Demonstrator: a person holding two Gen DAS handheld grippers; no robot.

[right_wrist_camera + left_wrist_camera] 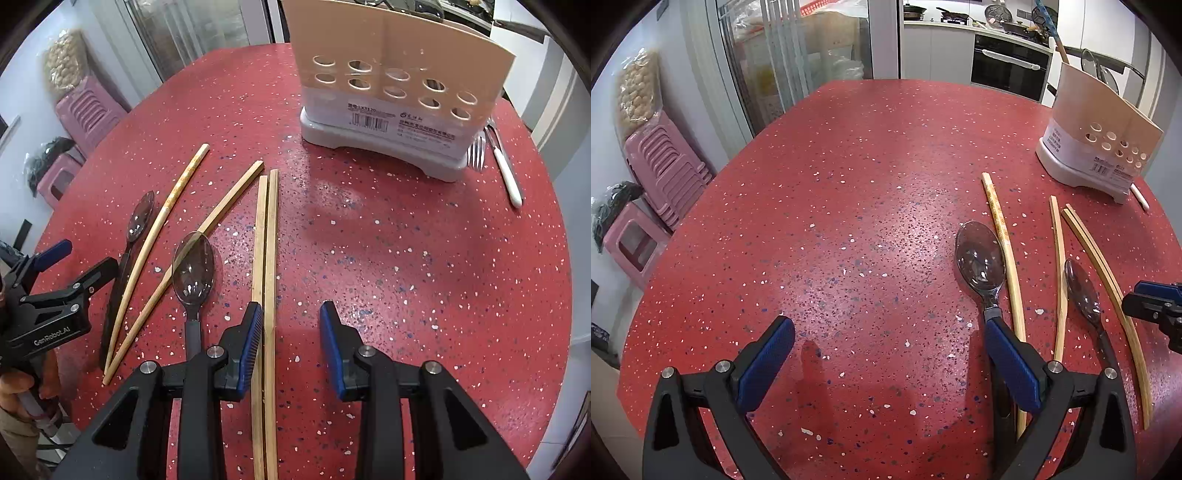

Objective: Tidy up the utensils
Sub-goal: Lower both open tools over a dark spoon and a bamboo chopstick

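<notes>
A pair of wooden chopsticks (267, 240) lies side by side on the red speckled table (406, 258). My right gripper (291, 325) stands over their near half, jaws partly closed. Its left pad sits against the pair and its right pad is apart from it. Two more chopsticks (162, 218) lie crossed to the left, with a large dark spoon (194, 269) and a smaller one (140, 218). The beige utensil holder (391, 85) stands at the back. My left gripper (888, 343) is wide open over bare table, with the large spoon (979, 254) just beyond its right finger.
A fork (476, 151) and a white-handled knife (508, 173) lie right of the holder, near the table edge. Pink plastic stools (665, 173) stand on the floor to the left. A kitchen counter with pans and an oven (1008, 66) lies beyond the table.
</notes>
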